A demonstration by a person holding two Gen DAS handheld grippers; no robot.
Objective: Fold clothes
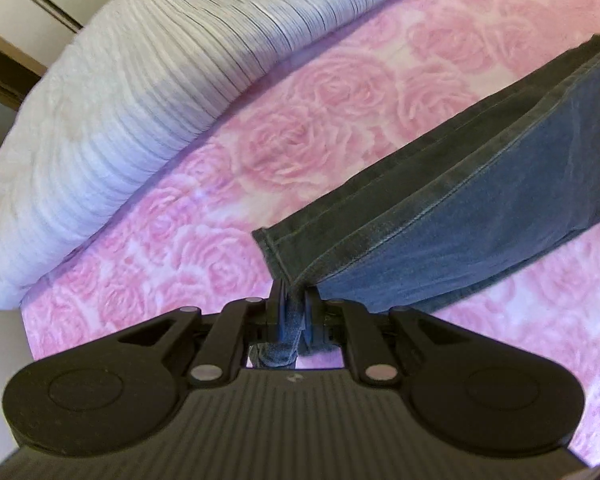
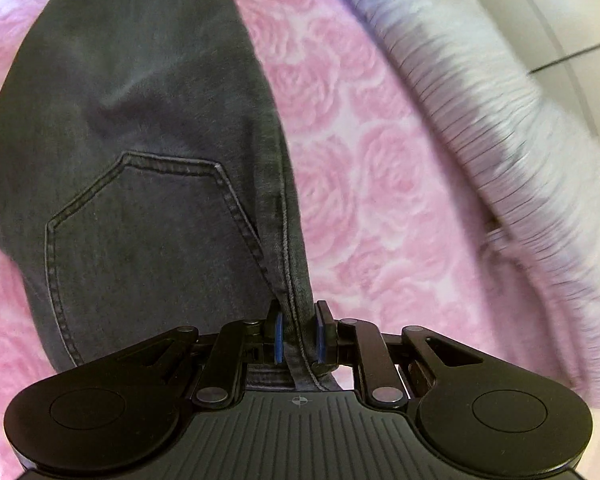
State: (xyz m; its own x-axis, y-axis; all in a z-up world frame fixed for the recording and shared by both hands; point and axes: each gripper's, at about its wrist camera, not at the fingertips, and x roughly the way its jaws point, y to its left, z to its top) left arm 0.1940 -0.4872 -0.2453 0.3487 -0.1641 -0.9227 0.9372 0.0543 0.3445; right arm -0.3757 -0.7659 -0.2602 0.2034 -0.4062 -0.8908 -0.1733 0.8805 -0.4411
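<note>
Folding these jeans (image 1: 460, 200) well, I judge, means keeping both ends taut and level as they travel, so the leg lands square on the seat part without dragging the pink rose bedspread (image 1: 300, 128) into ridges.

Left wrist view: the left gripper (image 1: 294, 308) sits at 6 o'clock, its jaws drawn nearly together and pinching the hem corner of a trouser leg. A tuft of denim pokes back through the narrow gap behind the fingers (image 1: 276, 300). From there the leg runs up toward 2 o'clock, lying over the bedspread. A rolled white ribbed quilt (image 1: 140, 100) fills the 10 to 12 o'clock arc, blurred.

Right wrist view: the right gripper (image 2: 298, 332) is also at 6 o'clock, with blue pads (image 2: 278, 340) clamped on a stitched seam near the waist end, with only the thickness of the cloth between them. The jeans spread from the jaws toward 11 o'clock, and a back pocket (image 2: 148, 248) shows at 9 o'clock. The bedspread lies at 3 o'clock, and the quilt curves from 1 to 4 o'clock.
</note>
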